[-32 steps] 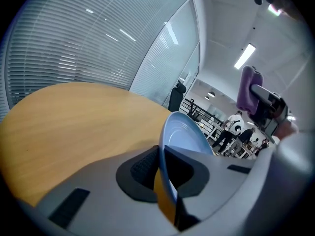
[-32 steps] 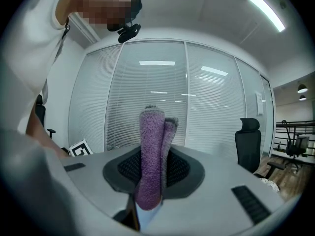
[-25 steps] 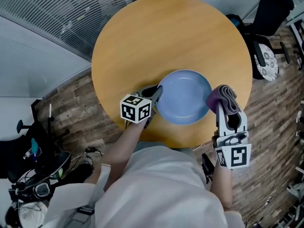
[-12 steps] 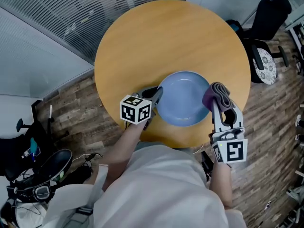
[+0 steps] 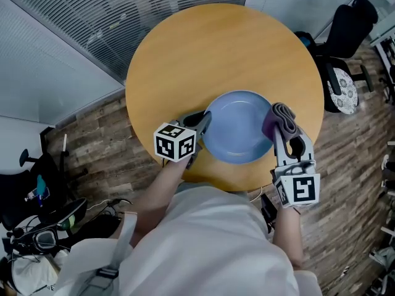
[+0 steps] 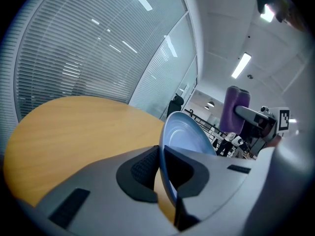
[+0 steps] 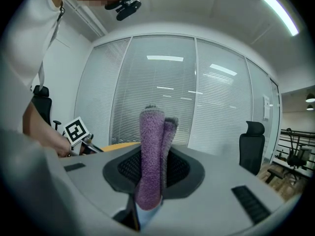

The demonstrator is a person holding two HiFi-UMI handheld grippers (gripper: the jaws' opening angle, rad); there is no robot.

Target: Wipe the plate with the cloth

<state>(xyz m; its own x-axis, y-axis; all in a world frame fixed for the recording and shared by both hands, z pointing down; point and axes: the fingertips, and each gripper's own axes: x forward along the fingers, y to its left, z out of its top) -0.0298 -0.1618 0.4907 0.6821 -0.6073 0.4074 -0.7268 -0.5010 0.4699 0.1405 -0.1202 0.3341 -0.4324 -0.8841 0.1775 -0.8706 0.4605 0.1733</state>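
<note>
Head view: one round wooden table [image 5: 210, 48], one blue plate [image 5: 237, 128], one folded purple cloth [image 5: 281, 117] and two handheld grippers, each bearing one marker cube. The plate sits at the table's near edge, between the two grippers.

The left gripper [image 5: 202, 125] comes in from the plate's left side on a bare forearm [image 5: 162, 187] angled up from the person's white top. In the left gripper view its jaws are pinched tight on the plate's rim, and the plate [image 6: 189, 136] stands tilted, its hollow turned towards the right gripper [image 6: 256, 119] and the cloth [image 6: 235, 107] beyond it.

The right gripper [image 5: 279, 131] reaches forward along the plate's right side, the hand low by its cube [image 5: 299, 190]. In the right gripper view the jaws are clamped on the cloth [image 7: 152, 146], which sticks up between the pads as a doubled fold. From above, the cloth lies at the plate's right rim; whether it touches, I cannot tell.
</note>
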